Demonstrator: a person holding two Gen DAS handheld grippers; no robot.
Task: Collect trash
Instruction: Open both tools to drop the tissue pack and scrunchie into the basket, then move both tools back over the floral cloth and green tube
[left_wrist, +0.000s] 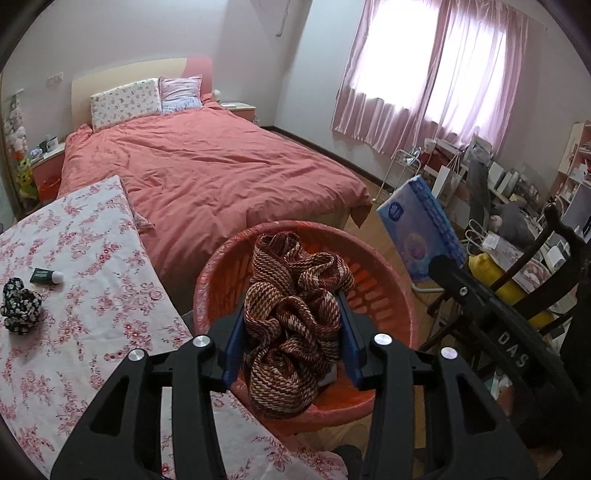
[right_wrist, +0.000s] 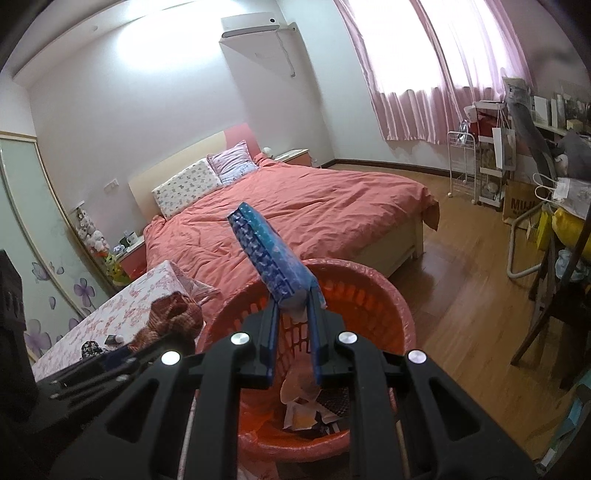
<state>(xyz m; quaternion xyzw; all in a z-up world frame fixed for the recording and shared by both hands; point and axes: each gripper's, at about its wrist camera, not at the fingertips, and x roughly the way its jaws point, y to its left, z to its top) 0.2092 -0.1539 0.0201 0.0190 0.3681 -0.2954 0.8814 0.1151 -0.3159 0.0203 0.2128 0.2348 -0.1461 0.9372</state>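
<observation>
dropping both loads into orange basket (left_wrist: 391, 314) is step in hand, by my reading.
- bed (left_wrist: 221, 166) behind basket; floral-cloth desk (left_wrist: 74, 295) beside it, on left.
- basket: paper scraps (right_wrist: 303, 410) already at bottom.
- brown knitted scarf (left_wrist: 291, 325): held in left tongs (left_wrist: 291, 332), bunched, hanging over basket mouth. lower before release so tail does not drape over rim.
- blue patterned packet (right_wrist: 269, 254): pinched at lower end by right tongs (right_wrist: 295, 321), standing tilted above basket. tip downward, then open.
- black floral scrunchie (left_wrist: 20, 306) and small tube (left_wrist: 46, 276) lie on desk, uncollected.
</observation>
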